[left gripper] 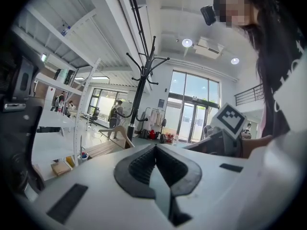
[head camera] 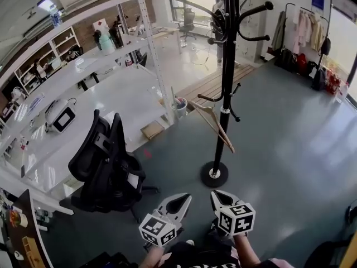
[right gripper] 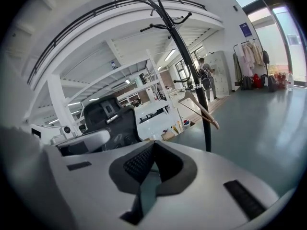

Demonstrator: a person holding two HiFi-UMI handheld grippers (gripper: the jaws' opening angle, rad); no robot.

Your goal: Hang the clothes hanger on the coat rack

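Wooden clothes hanger (head camera: 223,135) on coat rack (head camera: 227,66), head view crops rack's top

Coat rack (head camera: 227,82) — black metal pole and hooks, smooth, with a slight sheen. Clothes hanger (head camera: 215,124): pale wood, smooth, unpainted. Floor (head camera: 290,138): grey-green, smooth, semi-gloss, carrying window reflections. Left gripper (head camera: 183,198) and right gripper (head camera: 217,195): white matt plastic shells — pads (left gripper: 141,166) black, ribbed, rubber-like. Office chair (head camera: 106,161): black, matt. Bench (head camera: 83,116): white top, glossy.
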